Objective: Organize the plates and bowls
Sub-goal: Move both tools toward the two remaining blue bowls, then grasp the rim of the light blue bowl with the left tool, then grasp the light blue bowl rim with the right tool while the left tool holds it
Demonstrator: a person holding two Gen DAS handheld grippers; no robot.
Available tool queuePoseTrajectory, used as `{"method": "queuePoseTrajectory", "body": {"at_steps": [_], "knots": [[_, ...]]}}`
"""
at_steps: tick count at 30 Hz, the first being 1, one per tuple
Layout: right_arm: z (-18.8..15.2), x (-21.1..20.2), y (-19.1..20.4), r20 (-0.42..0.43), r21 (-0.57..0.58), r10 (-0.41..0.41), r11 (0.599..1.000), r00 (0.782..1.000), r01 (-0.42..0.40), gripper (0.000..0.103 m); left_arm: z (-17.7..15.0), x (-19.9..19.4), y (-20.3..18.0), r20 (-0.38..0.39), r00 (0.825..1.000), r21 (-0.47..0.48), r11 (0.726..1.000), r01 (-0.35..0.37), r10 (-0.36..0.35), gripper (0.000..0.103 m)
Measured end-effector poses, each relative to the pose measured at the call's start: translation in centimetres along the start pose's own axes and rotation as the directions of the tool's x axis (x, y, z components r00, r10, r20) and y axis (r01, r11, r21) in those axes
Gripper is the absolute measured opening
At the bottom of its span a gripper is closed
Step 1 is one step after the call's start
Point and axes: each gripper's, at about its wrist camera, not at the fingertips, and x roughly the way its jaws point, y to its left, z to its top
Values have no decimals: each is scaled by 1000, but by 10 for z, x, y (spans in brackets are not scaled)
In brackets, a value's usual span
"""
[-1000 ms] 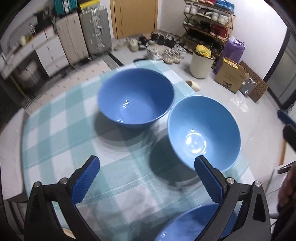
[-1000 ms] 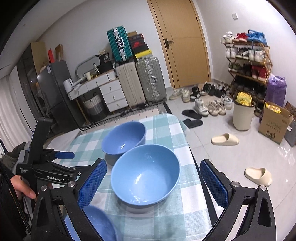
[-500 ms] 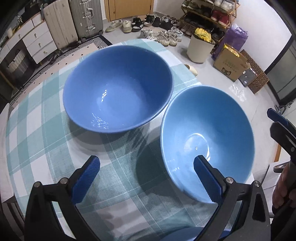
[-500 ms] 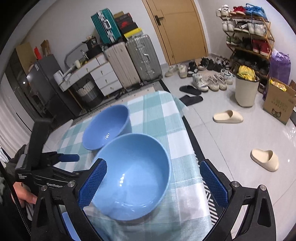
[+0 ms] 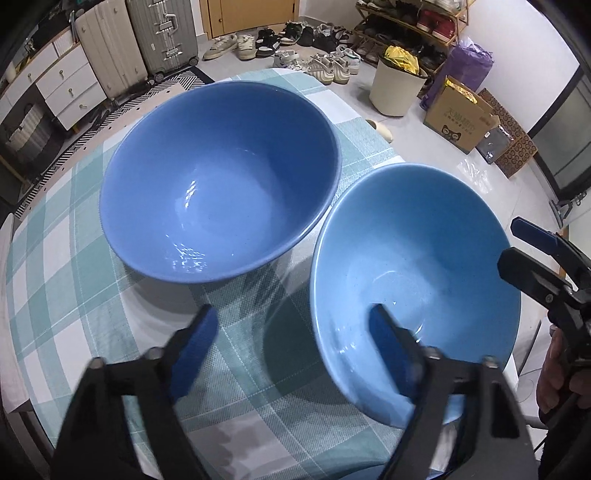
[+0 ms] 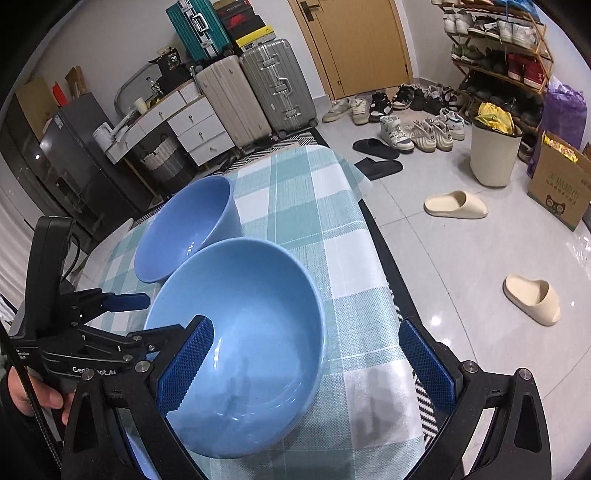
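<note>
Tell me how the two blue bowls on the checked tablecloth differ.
The darker bowl is a deeper blue; the lighter bowl is a paler sky blue. The darker bowl sits farther up the tablecloth with no gripper at it; the lighter bowl has the closing left gripper straddling its near rim, one finger inside. Both are empty, upright, glossy and of similar shape.

Sitting on the checked tablecloth: two whole blue bowls, a darker one toward the far edge and a lighter one beside the right edge. Peeking in at the near edge: a sliver of a third blue bowl. Standing against the wall: three suitcases, teal, beige and grey.
</note>
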Motion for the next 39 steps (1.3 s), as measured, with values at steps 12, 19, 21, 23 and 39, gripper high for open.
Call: {"method": "queuePoseTrajectory", "body": {"at_steps": [12,19,21,23,39], "knots": [[-2,3,5,-26,14,26,1000,999,-25,102,-4,-1,-4,-2,1000,63,998,25,-25,26],[-6,1,14,-40,-20,13,1000,999,-14,102,-10,-7,-7,-9,1000,97,995,24,-23,24],[-5,0,13,-45,-24,12,1000,999,-13,102,-11,-9,-6,-11,1000,92,995,27,-26,24],[-6,0,13,-48,-21,10,1000,999,-11,102,-13,-10,-4,-10,1000,91,996,25,-24,24],[-3,11,19,-131,-45,9,999,991,-15,72,-31,-24,6,-9,1000,69,997,23,-22,24]]}}
